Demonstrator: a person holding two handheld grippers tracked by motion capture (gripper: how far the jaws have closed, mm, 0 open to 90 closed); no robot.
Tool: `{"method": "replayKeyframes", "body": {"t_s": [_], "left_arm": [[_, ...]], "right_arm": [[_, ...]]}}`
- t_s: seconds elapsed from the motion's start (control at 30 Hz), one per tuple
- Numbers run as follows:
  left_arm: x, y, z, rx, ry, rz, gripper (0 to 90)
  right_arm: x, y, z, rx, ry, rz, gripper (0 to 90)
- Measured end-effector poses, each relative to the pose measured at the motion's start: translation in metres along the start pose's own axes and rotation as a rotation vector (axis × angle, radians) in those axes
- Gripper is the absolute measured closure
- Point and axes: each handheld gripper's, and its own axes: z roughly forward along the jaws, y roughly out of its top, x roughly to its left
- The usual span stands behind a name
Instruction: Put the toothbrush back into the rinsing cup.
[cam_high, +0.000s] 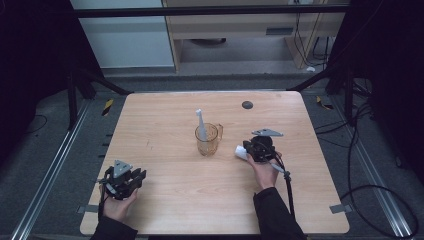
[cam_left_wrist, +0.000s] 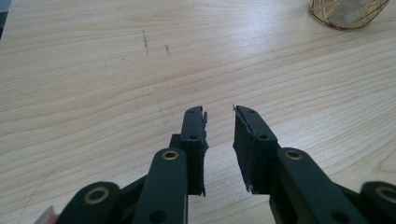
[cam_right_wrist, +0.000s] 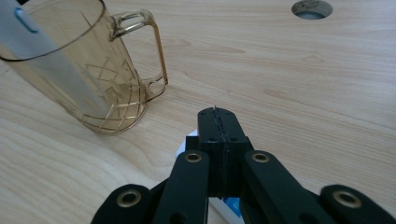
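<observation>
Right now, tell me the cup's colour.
Clear amber cup with a cut diamond pattern; right gripper view shows it best.

Black grippers, brass-ringed rivets on their jaws, grey three-cornered plates, black cables, dark sleeves.

I see a white tube with a blue-marked end lying on its side on the counter, just right of the amber plastic mug. The mug stands upright mid-counter, handle to the right, with a white electric toothbrush leaning inside.
</observation>
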Motion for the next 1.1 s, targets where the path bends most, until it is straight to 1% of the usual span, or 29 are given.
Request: {"method": "replayKeyframes", "body": {"t_s": [0.03,0.13,0.17,0.23,0.27,0.37,0.43,0.5,0.53,0.63,0.7,0.73,0.87,0.9,1.1], "left_arm": [[0.0,0.0,0.0,-0.001,0.0,0.0,72.5],[0.0,0.0,0.0,-0.002,0.001,0.0,72.5],[0.001,0.0,0.0,-0.002,0.001,0.0,72.5],[0.001,0.0,0.0,-0.002,0.0,-0.001,72.5],[0.001,0.0,0.001,-0.001,0.0,0.0,72.6],[0.001,0.0,0.001,-0.001,0.001,0.001,72.6],[0.001,0.0,0.001,0.002,0.0,0.003,72.6],[0.001,0.0,0.001,0.001,0.001,0.002,72.6],[0.001,0.0,0.001,0.002,0.0,0.004,72.7],[0.0,0.0,0.001,0.002,-0.001,0.006,72.9],[0.0,0.0,0.002,0.003,-0.001,0.007,72.9],[0.0,0.0,0.002,0.004,-0.002,0.009,72.9],[0.0,0.0,0.002,0.003,-0.003,0.009,73.0],[0.0,0.0,0.002,0.003,-0.003,0.009,73.1],[-0.001,0.0,0.002,0.004,-0.005,0.012,73.0]], "right_arm": [[-0.001,0.0,0.005,0.005,-0.005,-0.003,90.0],[-0.004,0.0,0.016,0.011,-0.021,0.021,90.0],[-0.004,0.0,0.016,0.011,-0.021,0.021,90.0],[-0.011,0.0,0.025,0.02,-0.044,0.035,90.0],[-0.013,-0.001,0.027,0.028,-0.05,0.045,90.0],[-0.016,-0.001,0.03,0.041,-0.063,0.045,90.0],[-0.019,-0.003,0.033,0.064,-0.068,0.042,90.0],[-0.019,-0.003,0.034,0.072,-0.067,0.041,90.0],[-0.019,-0.004,0.034,0.082,-0.067,0.031,90.0],[-0.018,-0.003,0.032,0.086,-0.056,0.024,90.0],[-0.016,-0.003,0.032,0.093,-0.048,0.027,90.0],[-0.014,-0.004,0.032,0.107,-0.037,0.006,90.0],[-0.011,-0.006,0.033,0.126,-0.023,-0.012,90.0],[-0.008,-0.006,0.032,0.135,-0.013,-0.026,90.0],[-0.003,-0.007,0.025,0.153,0.011,-0.051,90.0]]}}
